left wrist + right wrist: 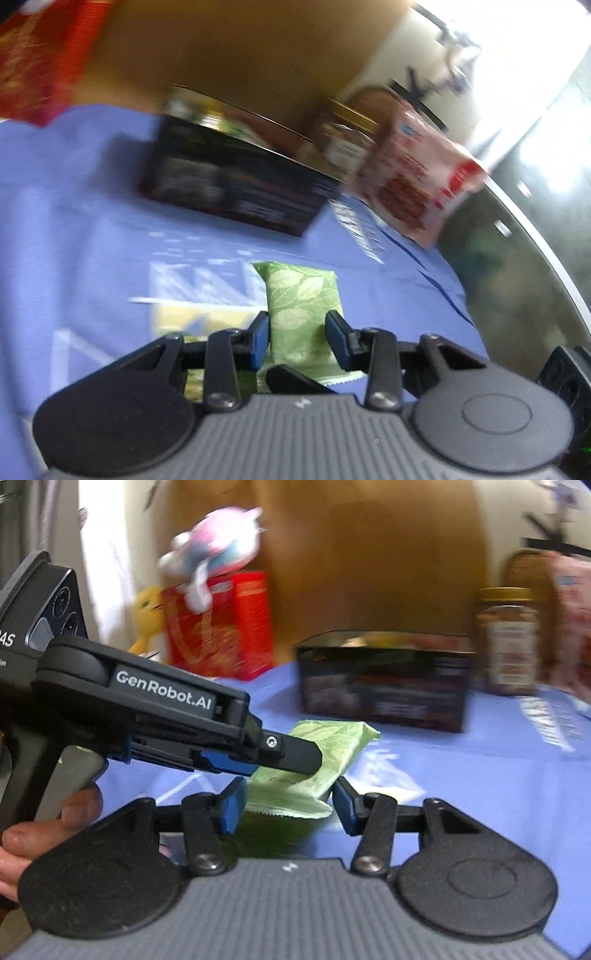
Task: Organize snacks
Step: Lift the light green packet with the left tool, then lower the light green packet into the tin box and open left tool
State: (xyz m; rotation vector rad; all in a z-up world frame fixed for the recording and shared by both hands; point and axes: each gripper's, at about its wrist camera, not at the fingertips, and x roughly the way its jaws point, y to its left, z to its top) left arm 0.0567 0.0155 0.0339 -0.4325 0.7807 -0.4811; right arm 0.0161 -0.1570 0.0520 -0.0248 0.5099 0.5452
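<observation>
Your left gripper (297, 341) pinches a green snack pack (301, 299) w/ its jaws, while your right gripper's (288, 805) jaws flank the pack's end, not pressing, above the blue cloth (480, 775).

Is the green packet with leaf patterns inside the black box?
No, the green leaf-patterned packet lies outside the black rectangular box, in front of it on the blue tablecloth.
</observation>
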